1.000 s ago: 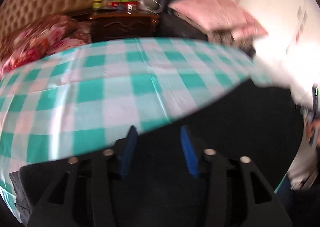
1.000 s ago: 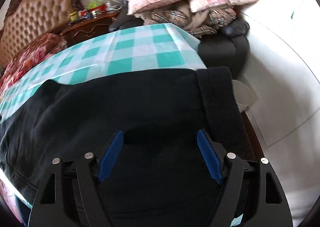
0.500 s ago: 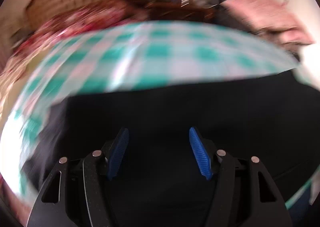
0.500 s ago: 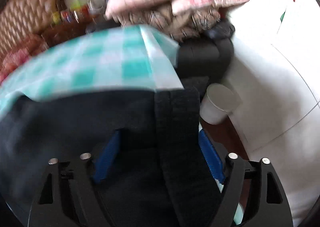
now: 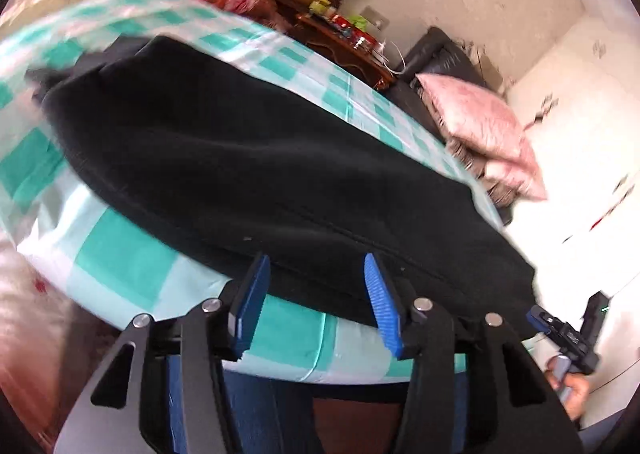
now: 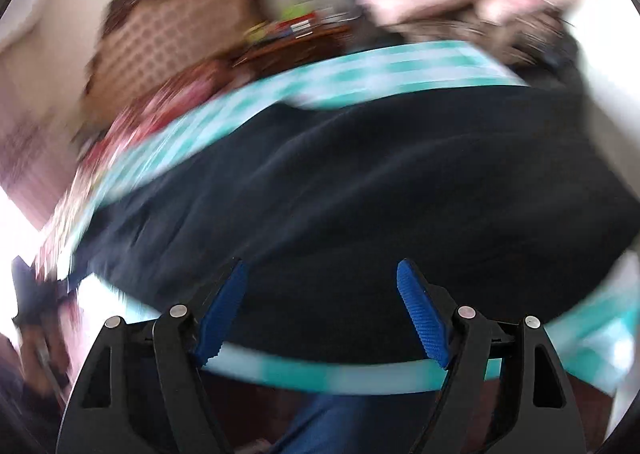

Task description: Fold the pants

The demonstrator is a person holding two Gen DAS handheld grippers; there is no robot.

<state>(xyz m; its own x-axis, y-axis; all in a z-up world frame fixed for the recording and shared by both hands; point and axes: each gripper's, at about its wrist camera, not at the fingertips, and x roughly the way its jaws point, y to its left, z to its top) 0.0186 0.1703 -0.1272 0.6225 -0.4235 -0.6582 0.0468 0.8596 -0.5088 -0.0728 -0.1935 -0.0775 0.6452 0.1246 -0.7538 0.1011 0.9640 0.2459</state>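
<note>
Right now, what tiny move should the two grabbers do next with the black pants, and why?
Probably ease the left gripper forward and close it on the near edge of the black pants. Both it and the right gripper are open and hold nothing, and the pants lie stretched long across the checkered tablecloth, so another fold seems needed. The right view is blurred.

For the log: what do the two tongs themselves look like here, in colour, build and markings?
Both match. The left tongs and right tongs have black angular arms with triangular cut-outs and round silver rivets, each tipped with a blue ribbed pad. No cables, labels or sleeves show on them. At the left view's edge, the other tool's black body carries a small green light.
</note>
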